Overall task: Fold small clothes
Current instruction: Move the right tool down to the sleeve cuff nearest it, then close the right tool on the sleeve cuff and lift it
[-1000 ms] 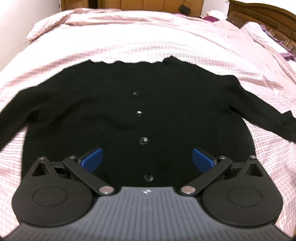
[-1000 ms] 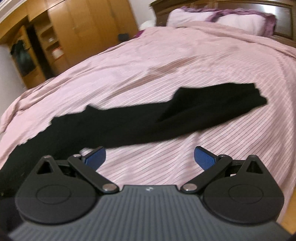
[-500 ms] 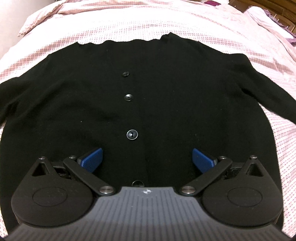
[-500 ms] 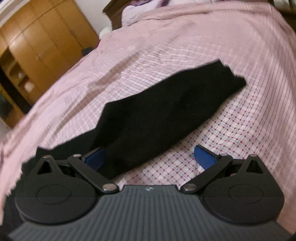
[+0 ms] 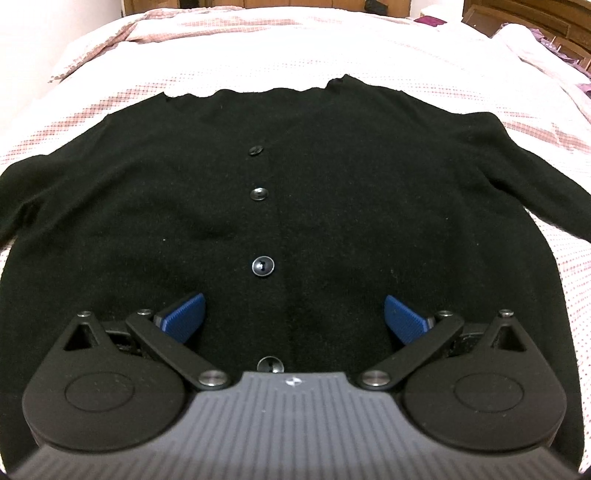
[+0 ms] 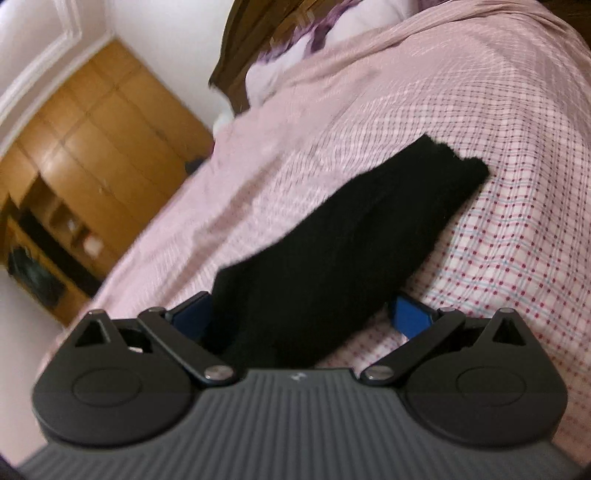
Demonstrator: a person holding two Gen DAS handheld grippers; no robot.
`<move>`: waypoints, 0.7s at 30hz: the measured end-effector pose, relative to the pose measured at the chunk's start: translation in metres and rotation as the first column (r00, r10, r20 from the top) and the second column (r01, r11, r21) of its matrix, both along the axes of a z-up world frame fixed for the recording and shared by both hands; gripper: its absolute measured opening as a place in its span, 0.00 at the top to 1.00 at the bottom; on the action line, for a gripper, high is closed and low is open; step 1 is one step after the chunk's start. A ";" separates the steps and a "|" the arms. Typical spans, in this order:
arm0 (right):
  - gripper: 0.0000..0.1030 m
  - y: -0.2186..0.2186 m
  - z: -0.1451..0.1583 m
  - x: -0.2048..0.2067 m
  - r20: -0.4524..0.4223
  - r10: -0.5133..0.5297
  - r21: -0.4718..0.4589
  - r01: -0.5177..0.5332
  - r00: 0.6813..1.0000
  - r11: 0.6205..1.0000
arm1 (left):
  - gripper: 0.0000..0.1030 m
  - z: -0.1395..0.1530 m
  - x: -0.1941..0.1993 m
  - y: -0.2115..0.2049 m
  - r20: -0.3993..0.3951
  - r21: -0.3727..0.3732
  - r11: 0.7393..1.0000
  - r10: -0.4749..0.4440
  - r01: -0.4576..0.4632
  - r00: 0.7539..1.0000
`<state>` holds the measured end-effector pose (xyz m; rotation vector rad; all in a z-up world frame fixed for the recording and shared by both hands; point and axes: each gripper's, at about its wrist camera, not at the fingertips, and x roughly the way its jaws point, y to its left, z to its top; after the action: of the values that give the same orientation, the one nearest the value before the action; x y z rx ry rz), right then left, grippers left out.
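A black buttoned cardigan lies flat on the bed, front up, with its sleeves spread to both sides. My left gripper hovers open over the lower button row, nothing between its blue pads. In the right wrist view the cardigan's right sleeve stretches away to its cuff at the upper right. My right gripper is open and low, with the sleeve running between its fingers. The left blue pad is partly hidden behind the sleeve cloth.
The pink checked bedspread covers the whole bed. A dark wooden headboard with pillows stands at the far end. A wooden wardrobe lines the wall to the left of the bed.
The right gripper dropped and moved forward along the sleeve, which now lies between its fingers, and its view tilted. The left gripper drew back slightly over the cardigan's front.
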<state>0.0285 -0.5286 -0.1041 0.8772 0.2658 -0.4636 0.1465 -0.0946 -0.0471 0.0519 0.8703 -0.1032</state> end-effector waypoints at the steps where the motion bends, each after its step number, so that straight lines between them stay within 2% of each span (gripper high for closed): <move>1: 0.00 -0.001 0.000 0.000 0.017 -0.009 0.001 0.009 1.000 1.000 | 0.00 0.000 0.000 0.000 -0.001 0.000 1.000 -0.001 0.001 1.000; 3: 0.09 -0.002 0.001 0.002 0.036 -0.021 -0.005 0.021 0.999 1.000 | 0.00 0.000 0.001 -0.001 -0.005 0.004 1.000 -0.001 0.001 1.000; 5: 0.34 -0.007 0.002 0.008 0.041 -0.038 0.006 0.037 0.998 0.999 | 0.00 0.001 0.001 -0.001 -0.007 0.008 1.000 -0.001 0.001 1.000; 6: 0.42 -0.010 0.003 0.009 0.036 -0.054 0.016 0.053 0.998 0.998 | 0.00 0.000 0.001 -0.001 -0.004 0.012 1.000 -0.003 0.004 1.000; 8: 0.92 -0.017 0.003 0.011 0.028 -0.080 0.034 0.079 0.996 0.996 | 0.00 0.000 0.000 -0.002 0.006 0.017 1.000 -0.010 0.010 1.000; 10: 0.92 -0.020 0.005 0.004 0.036 -0.129 0.044 0.127 0.991 0.991 | 0.00 0.000 -0.001 -0.001 0.011 0.015 1.000 -0.013 0.013 1.000; 14: 0.93 -0.023 0.008 -0.016 0.036 -0.191 -0.008 0.192 0.981 0.981 | 0.00 -0.001 -0.003 0.000 0.016 0.014 1.000 -0.014 0.014 1.000; 18: 0.93 -0.031 0.001 -0.017 -0.015 -0.185 0.012 0.185 0.983 0.983 | 0.00 -0.001 -0.005 0.000 0.024 0.018 1.000 -0.016 0.016 1.000; 21: 0.93 -0.028 0.005 -0.017 0.009 -0.182 0.016 0.181 0.983 0.983 | 0.00 0.003 -0.005 0.001 0.013 0.017 1.000 -0.025 0.025 1.000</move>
<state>0.0116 -0.5569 -0.0990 0.9229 0.1807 -0.6269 0.1410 -0.0941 -0.0445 0.0787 0.8578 -0.1191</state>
